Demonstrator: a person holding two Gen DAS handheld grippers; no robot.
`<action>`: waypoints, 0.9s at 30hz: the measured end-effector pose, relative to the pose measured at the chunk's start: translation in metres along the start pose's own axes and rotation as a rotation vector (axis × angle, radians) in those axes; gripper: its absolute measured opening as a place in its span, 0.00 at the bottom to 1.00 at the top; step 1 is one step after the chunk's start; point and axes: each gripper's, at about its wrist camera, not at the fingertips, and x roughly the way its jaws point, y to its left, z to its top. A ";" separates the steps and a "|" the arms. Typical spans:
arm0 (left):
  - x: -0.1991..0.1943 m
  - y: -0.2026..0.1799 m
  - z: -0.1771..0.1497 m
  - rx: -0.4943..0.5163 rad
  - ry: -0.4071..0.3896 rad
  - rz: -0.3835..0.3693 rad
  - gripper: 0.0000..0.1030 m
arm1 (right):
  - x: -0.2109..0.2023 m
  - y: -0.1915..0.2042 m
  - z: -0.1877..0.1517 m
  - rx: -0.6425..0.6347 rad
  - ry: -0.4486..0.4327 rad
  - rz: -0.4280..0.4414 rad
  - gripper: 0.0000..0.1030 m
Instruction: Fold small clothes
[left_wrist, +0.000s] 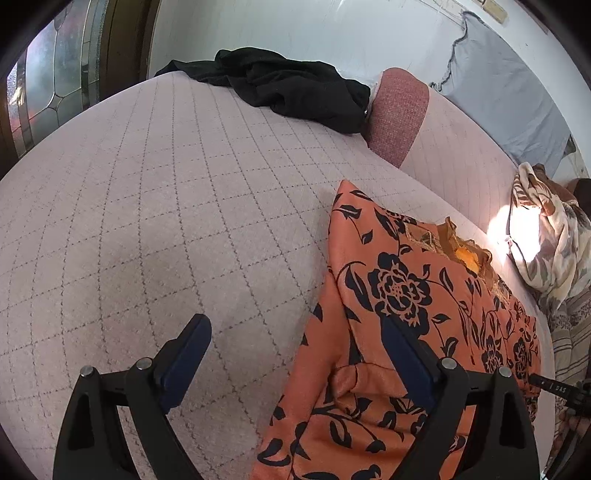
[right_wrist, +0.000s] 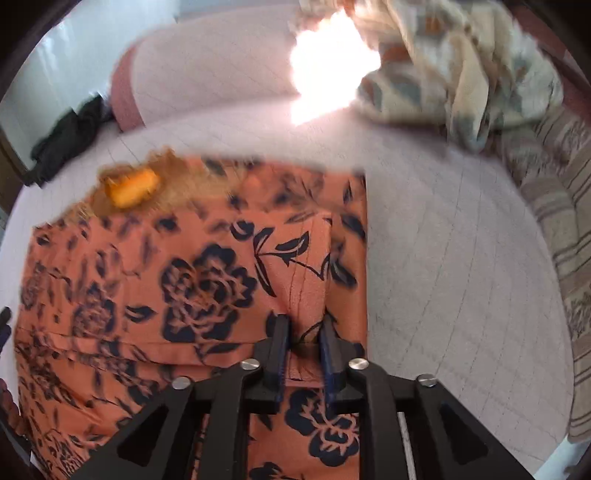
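bed cover: pale quilted surface with a grid of stitching, spread under everything; it fills the near and left part of the left wrist view
orange garment: floral print in black on orange, lying flat on the cover, partly folded with a straight folded edge on its right side; trimmed neckline at the far left in the right wrist view; in the left wrist view it lies to the right, near
handling: judged thin, light and limp, with a slight sheen that may let layers slide; it will sag and crease if lifted by one point, so a pinch at a folded edge or corner, both layers together, looks safest
patterned blanket: cream heap at the far right, well apart from the garment
black clothing: crumpled pile at the far edge, beside a pink bolster
left gripper: jaws wide apart, hovering over bare cover at the garment's left edge; nothing between them
right gripper: pointing steeply down onto the garment near its right fold; jaws narrowly apart with a raised ridge of cloth between them; the pads seem not to press it
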 end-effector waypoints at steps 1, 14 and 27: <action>0.000 -0.001 -0.001 0.009 0.002 0.003 0.91 | 0.003 -0.004 -0.001 0.019 0.014 0.020 0.26; 0.010 -0.010 -0.005 0.049 0.011 0.034 0.91 | -0.014 -0.015 0.038 0.183 -0.132 0.396 0.74; 0.022 -0.019 -0.003 0.085 0.011 0.068 0.91 | 0.012 -0.043 0.038 0.380 -0.181 0.447 0.84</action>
